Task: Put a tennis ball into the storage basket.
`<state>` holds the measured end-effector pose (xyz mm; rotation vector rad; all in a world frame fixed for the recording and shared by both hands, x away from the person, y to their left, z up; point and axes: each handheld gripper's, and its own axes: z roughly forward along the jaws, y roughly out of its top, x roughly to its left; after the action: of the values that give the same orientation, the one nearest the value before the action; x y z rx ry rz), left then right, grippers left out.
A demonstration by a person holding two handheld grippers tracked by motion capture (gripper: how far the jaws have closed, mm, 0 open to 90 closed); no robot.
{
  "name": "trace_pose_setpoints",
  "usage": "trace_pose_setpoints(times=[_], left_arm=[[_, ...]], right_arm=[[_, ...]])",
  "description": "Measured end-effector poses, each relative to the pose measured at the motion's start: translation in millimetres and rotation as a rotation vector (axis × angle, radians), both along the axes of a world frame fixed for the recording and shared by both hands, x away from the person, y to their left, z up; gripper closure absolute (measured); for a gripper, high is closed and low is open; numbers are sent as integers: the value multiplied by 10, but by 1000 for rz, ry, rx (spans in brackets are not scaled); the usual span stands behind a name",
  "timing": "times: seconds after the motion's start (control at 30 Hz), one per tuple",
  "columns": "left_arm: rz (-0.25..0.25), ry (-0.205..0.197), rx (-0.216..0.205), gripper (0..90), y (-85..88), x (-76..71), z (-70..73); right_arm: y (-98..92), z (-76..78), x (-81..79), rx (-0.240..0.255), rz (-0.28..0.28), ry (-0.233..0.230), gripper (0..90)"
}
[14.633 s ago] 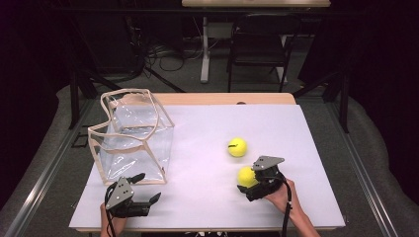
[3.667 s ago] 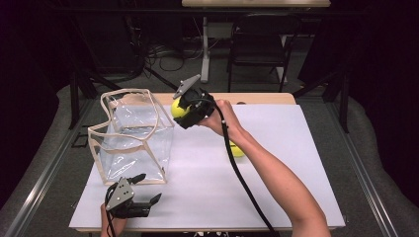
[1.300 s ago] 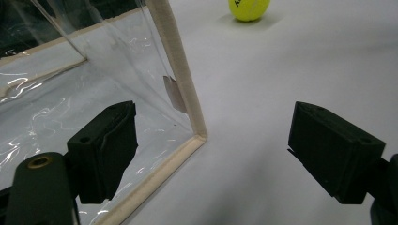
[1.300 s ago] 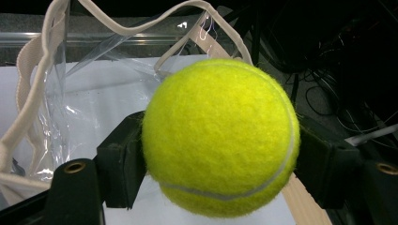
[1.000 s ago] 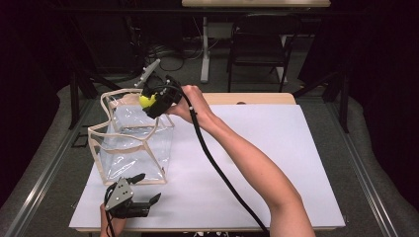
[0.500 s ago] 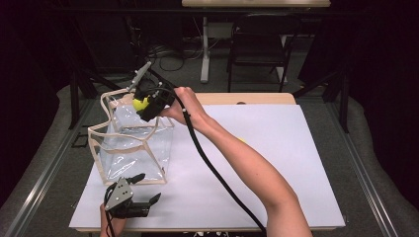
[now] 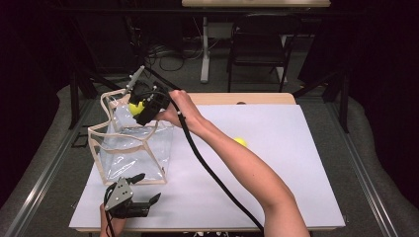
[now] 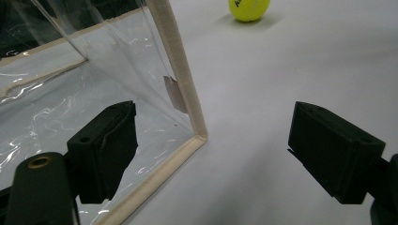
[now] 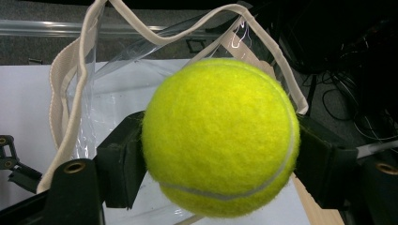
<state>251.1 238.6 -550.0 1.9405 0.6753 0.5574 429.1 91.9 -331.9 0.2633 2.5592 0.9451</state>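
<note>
Right gripper [image 7: 143, 106], pinching a tennis ball [image 9: 220, 136], has moved from beside the clear bag [image 7: 131, 148] to above its mouth. Release should come next. Left gripper [image 7: 132, 197] rests spread, empty.

Right arm stretched far forward, right gripper [image 7: 143, 106] raised, jaws clamped. Left gripper [image 7: 141, 190] rests low near the body, jaws wide apart, nothing between them.

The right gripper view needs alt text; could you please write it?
A fuzzy yellow tennis ball is clamped between the right gripper's two black jaws, above the open top of a clear plastic bag with beige fabric trim on a white table.
</note>
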Motion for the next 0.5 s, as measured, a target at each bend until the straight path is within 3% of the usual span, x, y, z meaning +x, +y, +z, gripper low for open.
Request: trace_pose_setpoints(times=[0.5], left_arm=[[1,0,0,159,6,0,0]], right_arm=[[97,-105,8,-42,16,39,261]])
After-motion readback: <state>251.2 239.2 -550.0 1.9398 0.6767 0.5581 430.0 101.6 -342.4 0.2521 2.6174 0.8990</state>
